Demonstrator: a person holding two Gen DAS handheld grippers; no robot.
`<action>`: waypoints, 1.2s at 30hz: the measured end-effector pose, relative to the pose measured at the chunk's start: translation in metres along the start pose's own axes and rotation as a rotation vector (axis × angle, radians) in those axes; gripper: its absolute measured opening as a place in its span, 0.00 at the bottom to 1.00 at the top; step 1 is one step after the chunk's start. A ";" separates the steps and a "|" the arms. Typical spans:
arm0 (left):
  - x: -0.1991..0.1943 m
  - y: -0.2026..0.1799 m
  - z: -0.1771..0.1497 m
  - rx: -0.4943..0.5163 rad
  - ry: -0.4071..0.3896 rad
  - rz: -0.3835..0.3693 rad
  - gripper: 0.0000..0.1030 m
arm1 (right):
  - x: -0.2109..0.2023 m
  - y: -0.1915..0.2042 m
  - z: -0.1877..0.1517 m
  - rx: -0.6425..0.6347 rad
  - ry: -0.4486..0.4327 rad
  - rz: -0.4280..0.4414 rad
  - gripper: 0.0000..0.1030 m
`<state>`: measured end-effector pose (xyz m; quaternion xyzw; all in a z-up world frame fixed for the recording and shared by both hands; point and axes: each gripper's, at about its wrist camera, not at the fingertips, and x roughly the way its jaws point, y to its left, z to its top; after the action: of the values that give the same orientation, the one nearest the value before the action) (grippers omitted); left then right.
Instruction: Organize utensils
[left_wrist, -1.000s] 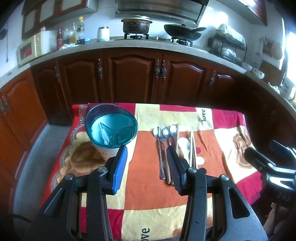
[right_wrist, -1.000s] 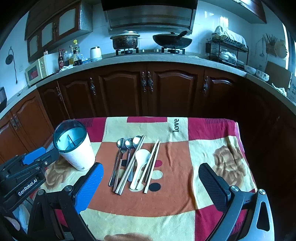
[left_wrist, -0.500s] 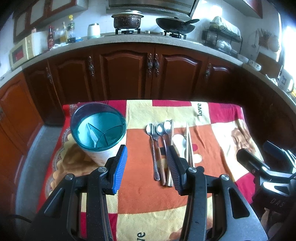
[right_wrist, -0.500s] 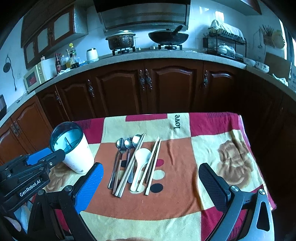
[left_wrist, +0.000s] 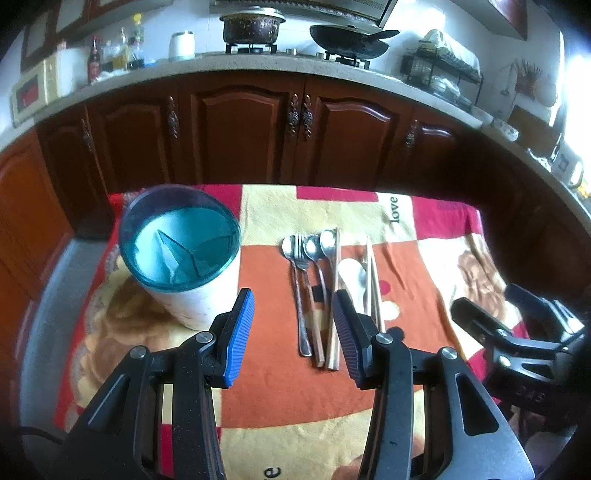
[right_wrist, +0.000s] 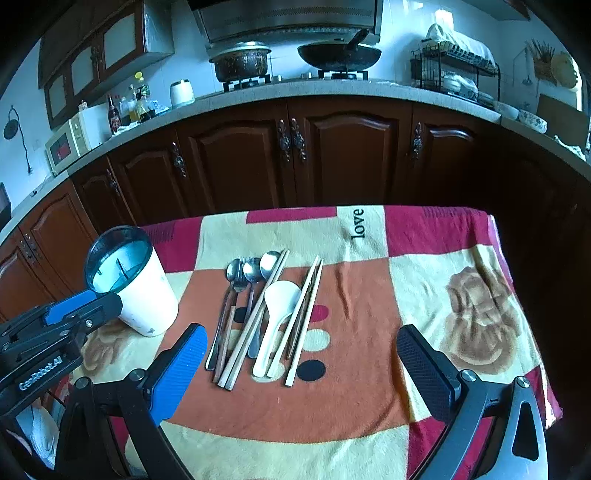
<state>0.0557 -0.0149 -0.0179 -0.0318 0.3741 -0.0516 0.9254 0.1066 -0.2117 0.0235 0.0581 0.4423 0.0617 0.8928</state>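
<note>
Now lower and closer than a second ago: left gripper (left_wrist: 291, 325) and right gripper (right_wrist: 301, 363), jaws apart, both empty; approach stage, nothing sorted yet.

Utensils (right_wrist: 264, 317): metal spoons, fork, pale wooden chopsticks, glossy white rice paddle; lying parallel on the patchwork cloth (right_wrist: 369, 398), at 12 o'clock of the right gripper.

Utensil holder (left_wrist: 181, 254): white cylinder, translucent teal divided rim, upright at the cutlery's 9 o'clock.

Pot (right_wrist: 241, 63), wok (right_wrist: 339, 55), microwave (right_wrist: 70, 142) on counter (right_wrist: 332, 88)
</note>
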 end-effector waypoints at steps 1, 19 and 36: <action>0.002 0.000 -0.001 0.002 0.003 -0.006 0.42 | 0.003 -0.001 0.000 0.000 0.004 0.002 0.99; 0.052 -0.022 -0.007 0.080 0.097 -0.083 0.42 | 0.104 -0.042 0.007 0.114 0.162 0.175 0.52; 0.117 -0.045 0.004 0.121 0.202 -0.105 0.42 | 0.211 -0.046 0.022 0.073 0.316 0.125 0.30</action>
<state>0.1388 -0.0734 -0.0916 0.0098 0.4594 -0.1255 0.8793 0.2542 -0.2243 -0.1359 0.1074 0.5745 0.1094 0.8040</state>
